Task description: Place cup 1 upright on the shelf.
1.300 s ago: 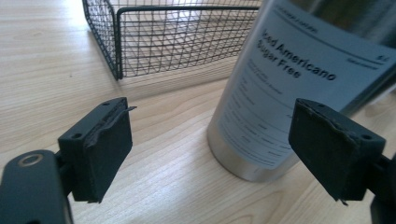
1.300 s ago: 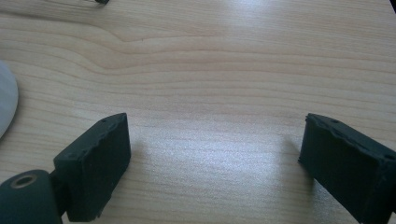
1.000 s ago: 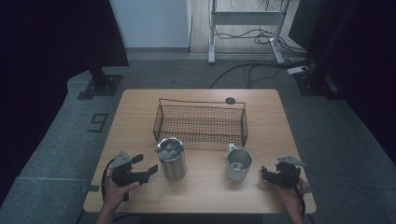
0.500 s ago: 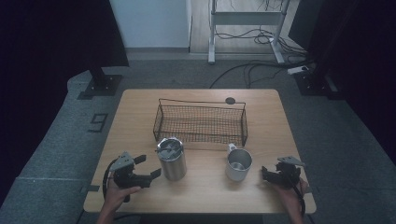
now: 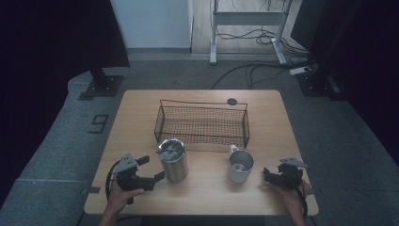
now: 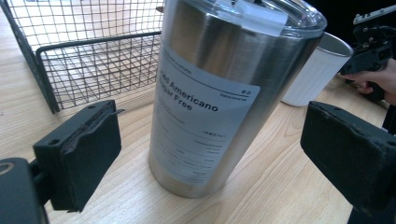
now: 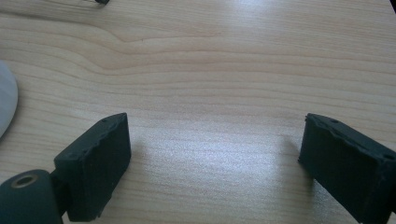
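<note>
Steel tumbler [image 6: 224, 93] upright on desk [image 5: 207, 193], straight ahead of left gripper [image 6: 210, 154]; jaws just opened wide, flanking w/o touching, probably. Right gripper [image 7: 215, 154] spread, farther off.

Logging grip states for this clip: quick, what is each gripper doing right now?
Left gripper: open, just been opening, steel tumbler between its fingers, untouched.
Right gripper: open, holding nothing, over bare table.

floor [image 5: 56, 155]: grey carpet | wall [image 5: 155, 23]: white | surroundings: dark
</note>
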`<state>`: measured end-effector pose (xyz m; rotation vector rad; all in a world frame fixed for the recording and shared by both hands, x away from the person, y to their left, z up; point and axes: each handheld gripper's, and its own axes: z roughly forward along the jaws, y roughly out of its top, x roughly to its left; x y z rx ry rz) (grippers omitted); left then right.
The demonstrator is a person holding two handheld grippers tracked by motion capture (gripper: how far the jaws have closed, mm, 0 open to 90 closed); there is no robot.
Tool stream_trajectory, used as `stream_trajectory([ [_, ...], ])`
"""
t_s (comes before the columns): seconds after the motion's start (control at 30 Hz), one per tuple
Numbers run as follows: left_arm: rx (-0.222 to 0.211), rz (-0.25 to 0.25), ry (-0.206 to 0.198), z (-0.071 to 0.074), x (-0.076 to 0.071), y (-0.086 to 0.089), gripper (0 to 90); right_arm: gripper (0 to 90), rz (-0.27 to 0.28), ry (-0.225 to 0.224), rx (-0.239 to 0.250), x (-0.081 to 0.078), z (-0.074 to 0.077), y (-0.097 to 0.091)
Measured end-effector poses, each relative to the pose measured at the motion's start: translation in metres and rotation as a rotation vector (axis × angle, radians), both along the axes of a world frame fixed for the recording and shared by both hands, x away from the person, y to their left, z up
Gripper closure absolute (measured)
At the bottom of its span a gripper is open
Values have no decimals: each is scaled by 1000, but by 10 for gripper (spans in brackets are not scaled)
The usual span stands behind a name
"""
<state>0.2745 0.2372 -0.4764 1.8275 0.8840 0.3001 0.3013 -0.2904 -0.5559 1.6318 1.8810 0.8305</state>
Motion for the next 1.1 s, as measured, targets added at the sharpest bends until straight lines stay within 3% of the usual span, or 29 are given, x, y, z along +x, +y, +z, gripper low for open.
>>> stream_trajectory([
  [0.7, 18, -11, 8, -2, 5, -24, 4, 88, -1, -2, 0, 0, 0, 0],
  [1.1, 18, 5, -13, 0, 16, -34, 7, 88, -1, -1, 0, 0, 0, 0],
])
